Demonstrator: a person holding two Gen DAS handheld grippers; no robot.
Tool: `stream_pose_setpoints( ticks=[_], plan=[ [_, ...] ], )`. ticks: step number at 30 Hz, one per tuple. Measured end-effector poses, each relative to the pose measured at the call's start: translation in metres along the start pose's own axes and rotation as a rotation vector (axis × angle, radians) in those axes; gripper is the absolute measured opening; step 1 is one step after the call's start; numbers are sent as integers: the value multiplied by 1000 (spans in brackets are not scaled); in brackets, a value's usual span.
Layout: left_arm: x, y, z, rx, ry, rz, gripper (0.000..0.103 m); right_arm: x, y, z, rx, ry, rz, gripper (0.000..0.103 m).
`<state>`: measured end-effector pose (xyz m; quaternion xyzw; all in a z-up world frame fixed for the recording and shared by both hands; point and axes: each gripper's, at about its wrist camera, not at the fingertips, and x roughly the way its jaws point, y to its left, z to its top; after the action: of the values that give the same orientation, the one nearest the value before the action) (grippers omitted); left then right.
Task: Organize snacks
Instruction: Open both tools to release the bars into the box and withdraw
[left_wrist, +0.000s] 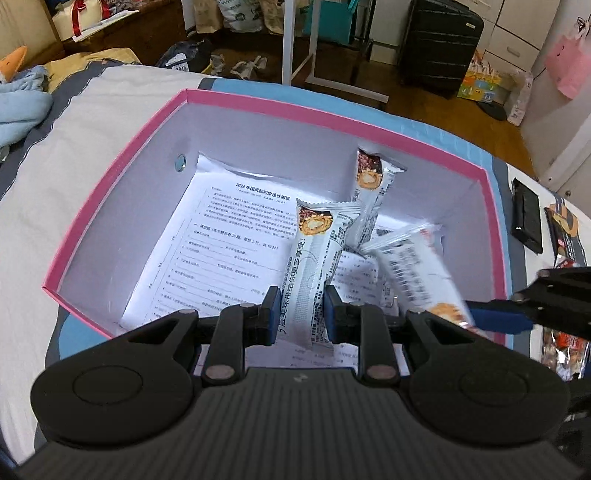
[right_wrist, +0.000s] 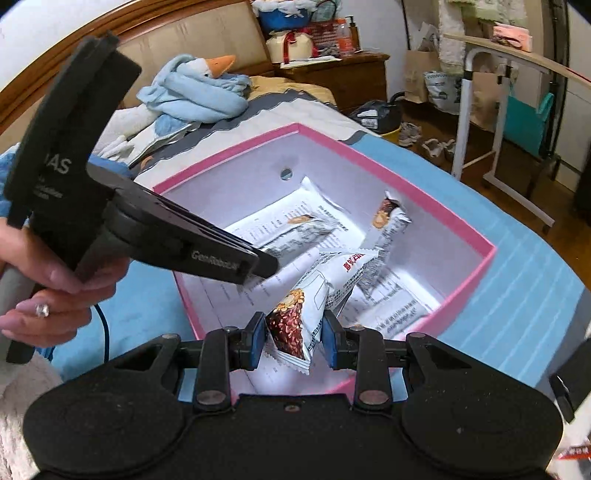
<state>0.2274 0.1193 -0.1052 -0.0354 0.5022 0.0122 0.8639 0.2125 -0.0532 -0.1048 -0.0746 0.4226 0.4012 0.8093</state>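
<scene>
I hold one white foil-wrapped snack bar (left_wrist: 314, 280) pinched in my left gripper (left_wrist: 300, 314) and another (right_wrist: 295, 317) in my right gripper (right_wrist: 293, 341), both over the pink-rimmed cardboard box (left_wrist: 122, 155) to drop them in.

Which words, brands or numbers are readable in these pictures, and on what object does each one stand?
"GenRobot": left gripper, on its side.
"AS", start cut off: same gripper's body.
"2026", then blurred Chinese: heading of printed sheet in pink box.
Chinese print on held snack bar and second held bar: too unclear to quote.
</scene>
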Motion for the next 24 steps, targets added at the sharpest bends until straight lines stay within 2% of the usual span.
stream_pose_setpoints(
  ticks=[2, 7, 9, 11, 12, 13, 14, 16, 19, 24],
  plan=[
    [2, 0, 1, -3, -11, 25, 24, 10, 1, 3, -11, 12, -10, 37],
    [12, 5, 4, -24, -2, 32, 26, 32, 2, 11, -65, 20, -58, 37],
    [14, 6, 4, -29, -14, 60, 27, 41, -1, 14, -47, 37, -41, 41],
    [9, 4, 3, -21, -24, 110, 28, 44, -2, 14, -27, 46, -60, 42],
    [4, 2, 1, -7, -37, 124, 29, 41, -1, 13, -25, 47, -59, 44],
    [-4, -2, -1, 12, -55, 126, 36, 38, 0, 12, -26, 41, -51, 44],
    [-11, -3, -2, 23, -62, 129, 42, 30, 1, 10, -19, 19, -49, 45],
    [-26, -8, -3, 46, -82, 128, 43, 12, 2, 6, 4, -24, -42, 48],
    [-53, -15, -5, 59, -115, 84, 44, -24, 1, -5, 51, -99, -28, 51],
    [-88, -28, -15, 61, -155, 7, 49, -89, 0, -34, 126, -178, -122, 57]
  ],
)
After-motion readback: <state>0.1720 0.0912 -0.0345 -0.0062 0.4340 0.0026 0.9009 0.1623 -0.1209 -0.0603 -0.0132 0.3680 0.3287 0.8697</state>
